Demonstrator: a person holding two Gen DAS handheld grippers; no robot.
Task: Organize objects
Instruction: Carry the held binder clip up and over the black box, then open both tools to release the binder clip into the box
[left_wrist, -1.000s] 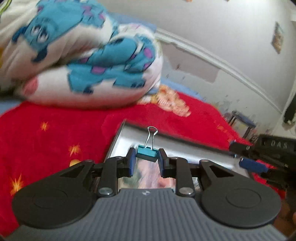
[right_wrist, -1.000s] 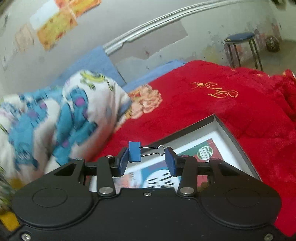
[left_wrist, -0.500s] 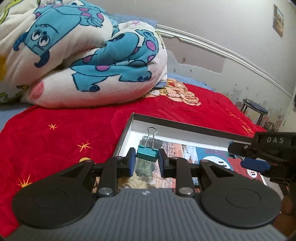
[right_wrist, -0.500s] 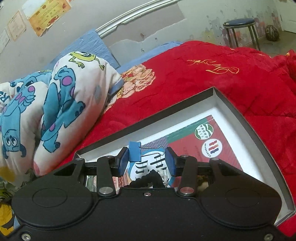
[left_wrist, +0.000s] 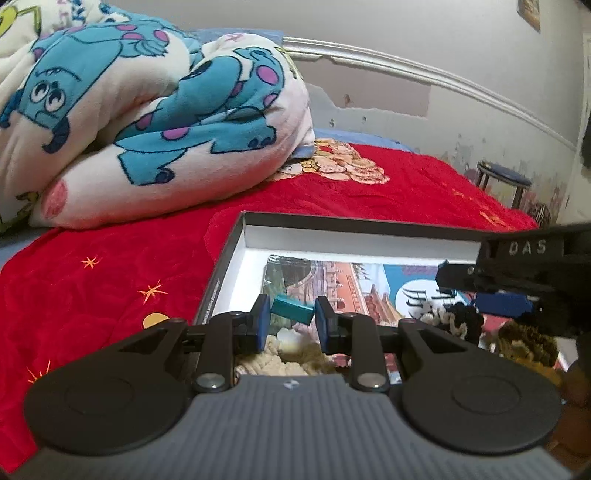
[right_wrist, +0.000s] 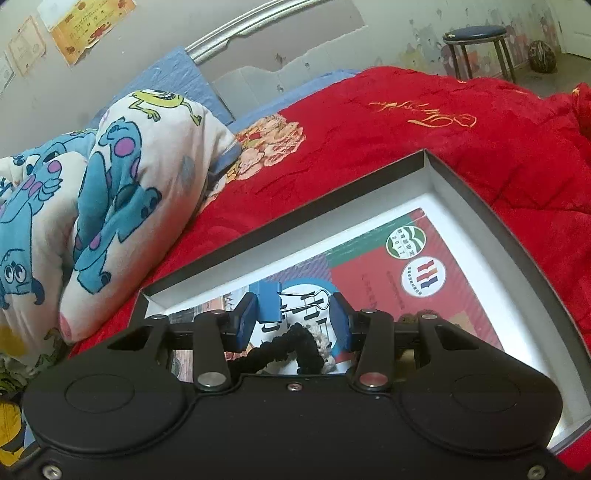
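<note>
My left gripper has its jaws clamped on a teal binder clip, which sits tilted between the blue pads; its wire handles I can't make out. My right gripper is clamped on a blue binder clip, body against one pad, wire handles reaching across to the other. So two clips, one per gripper, both held above the tray.

Below them is one shallow box, dark outside, white inside, resting on the red blanket. A printed sheet covers its floor, showing two round emblems. Lying on it I count at least three knitted pieces: a cream one under the left gripper, a black one under the right gripper, and a brownish one at the box's right end. Whether more lie beneath the grippers, I can't tell.

Beyond the box is one folded cartoon-monster quilt, and one stool stands by the wall.
</note>
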